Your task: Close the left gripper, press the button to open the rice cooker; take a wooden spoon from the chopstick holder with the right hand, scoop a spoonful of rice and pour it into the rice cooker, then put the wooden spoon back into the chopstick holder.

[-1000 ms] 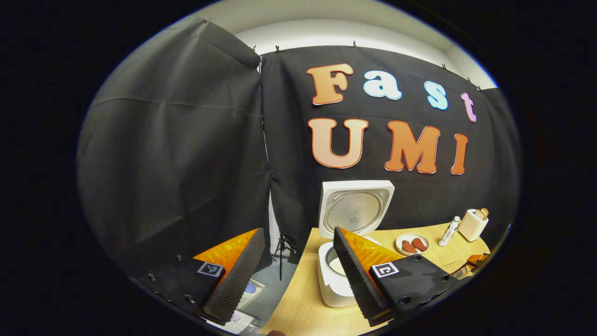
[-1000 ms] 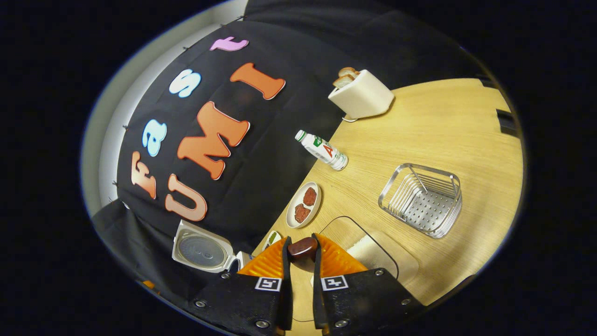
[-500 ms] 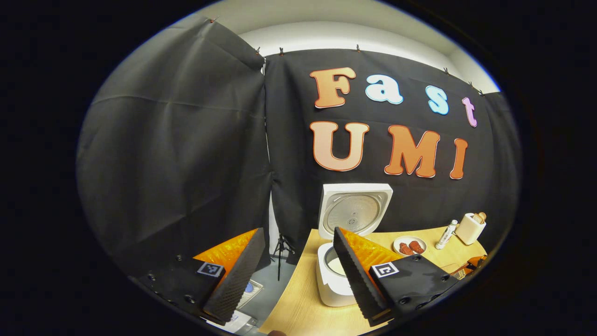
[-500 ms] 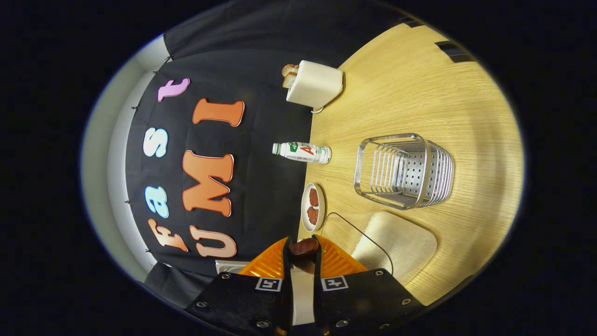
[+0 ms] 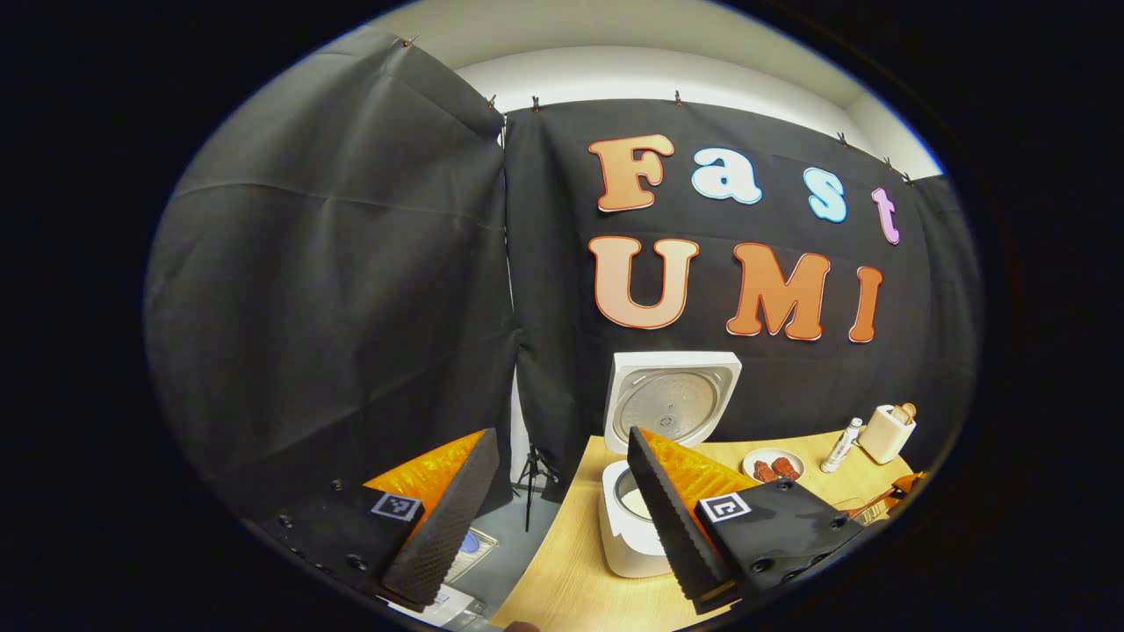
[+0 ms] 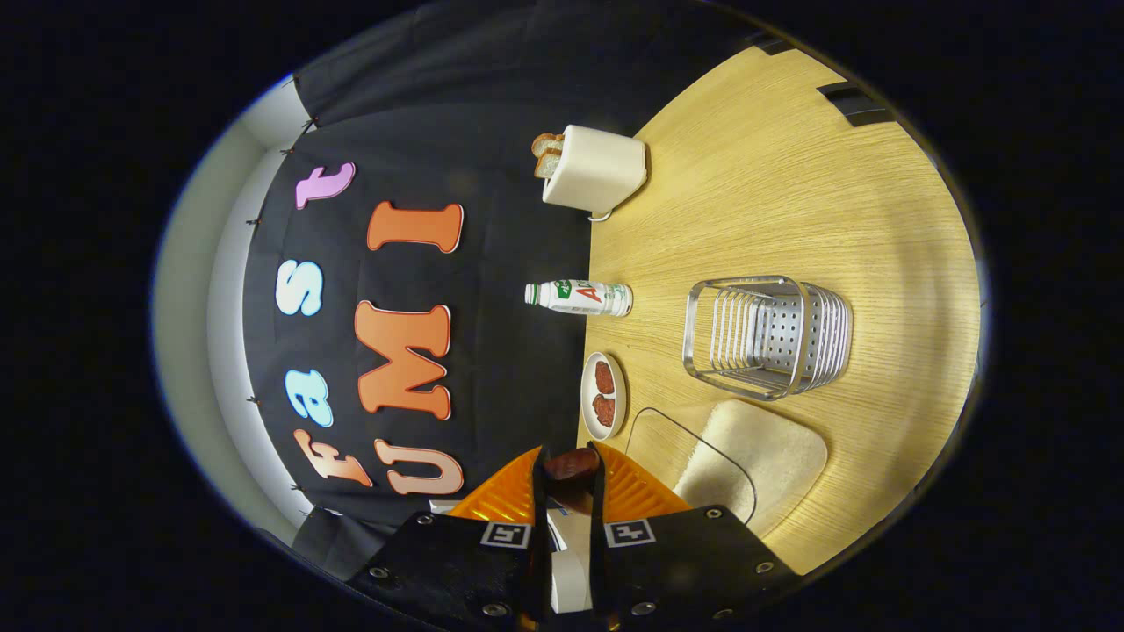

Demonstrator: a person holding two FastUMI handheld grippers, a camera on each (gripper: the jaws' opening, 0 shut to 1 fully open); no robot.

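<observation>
Right gripper (image 6: 569,491): jaws pinching the wooden spoon (image 6: 571,463) by its handle end, nearly pressed together.
Step judged: tipping rice into the rice cooker (image 5: 634,518); roll slowly, bowl over the open pot.
Rice tray (image 6: 746,461): just beyond the jaws, on the bench (image 6: 790,175).
Chopstick holder (image 6: 768,338): farther off, well apart from the spoon.
Left gripper (image 5: 553,518): jaws spread, holding nothing, cooker just behind 1 finger, lid raised.
</observation>
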